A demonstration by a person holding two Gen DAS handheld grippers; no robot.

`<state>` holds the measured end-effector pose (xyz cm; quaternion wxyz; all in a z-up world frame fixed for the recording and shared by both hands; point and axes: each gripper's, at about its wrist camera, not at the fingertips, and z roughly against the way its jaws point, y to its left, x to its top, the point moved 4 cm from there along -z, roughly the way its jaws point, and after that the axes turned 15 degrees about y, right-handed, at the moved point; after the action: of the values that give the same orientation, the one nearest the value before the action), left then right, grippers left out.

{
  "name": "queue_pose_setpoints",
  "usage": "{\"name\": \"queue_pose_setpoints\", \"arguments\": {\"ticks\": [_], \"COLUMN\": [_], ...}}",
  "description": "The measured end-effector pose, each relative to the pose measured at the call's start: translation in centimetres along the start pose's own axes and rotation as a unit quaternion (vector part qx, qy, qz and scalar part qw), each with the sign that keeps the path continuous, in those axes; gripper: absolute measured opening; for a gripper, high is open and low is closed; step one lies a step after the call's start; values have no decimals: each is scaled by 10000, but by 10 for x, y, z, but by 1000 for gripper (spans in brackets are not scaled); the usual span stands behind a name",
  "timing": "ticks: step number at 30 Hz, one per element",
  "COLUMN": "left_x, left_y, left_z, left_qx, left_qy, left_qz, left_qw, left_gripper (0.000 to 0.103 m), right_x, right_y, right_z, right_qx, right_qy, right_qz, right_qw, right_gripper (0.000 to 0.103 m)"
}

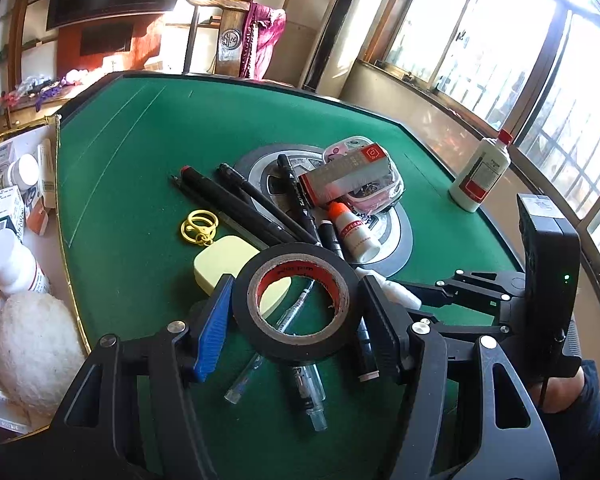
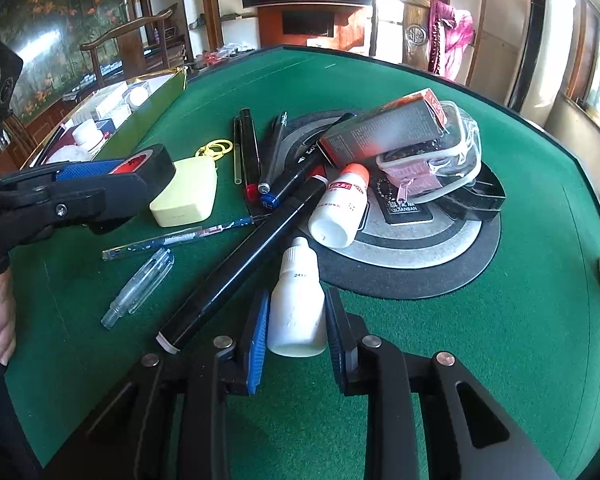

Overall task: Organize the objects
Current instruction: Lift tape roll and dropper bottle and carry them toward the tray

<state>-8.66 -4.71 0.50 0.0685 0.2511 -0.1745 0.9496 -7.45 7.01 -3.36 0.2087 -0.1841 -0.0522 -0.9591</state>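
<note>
Lying lengthwise between the right gripper's (image 2: 296, 330) fingers, the white bottle (image 2: 297, 312) points away; left gripper (image 1: 296, 308) grips the tape roll (image 1: 296, 304).

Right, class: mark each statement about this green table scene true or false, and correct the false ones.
1. The left tool grips a roll of black tape. True.
2. The right tool has a small white bottle between its fingers. True.
3. The small white bottle stands upright on its base. False: it lies on its side on the green table.
4. The yellow keyring hangs from the left tool. False: it lies on the table beside the pale yellow case.
5. The red and grey carton rests on top of a clear plastic container. True.
6. All the pens are stored in a cup. False: they lie loose on the table.
</note>
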Motion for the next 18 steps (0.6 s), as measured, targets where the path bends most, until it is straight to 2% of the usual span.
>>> {"name": "queue_pose_setpoints", "arguments": {"ticks": [4, 11, 18], "left_x": [0, 1, 1], "left_y": [-1, -3, -3], "left_z": [4, 8, 8], "left_qx": [260, 681, 1002], "left_qy": [-177, -373, -465], "left_qz": [-14, -122, -147], "left_qw": [9995, 9969, 9938], "left_gripper": [63, 63, 63], "right_x": [0, 1, 5], "right_y": [3, -3, -2], "right_z": [12, 33, 42], "right_qx": [149, 172, 266], "right_qy": [-210, -692, -871], "right_qz": [-53, -331, -366], "right_qw": [9997, 9969, 9952], "right_gripper": [25, 25, 25]}}
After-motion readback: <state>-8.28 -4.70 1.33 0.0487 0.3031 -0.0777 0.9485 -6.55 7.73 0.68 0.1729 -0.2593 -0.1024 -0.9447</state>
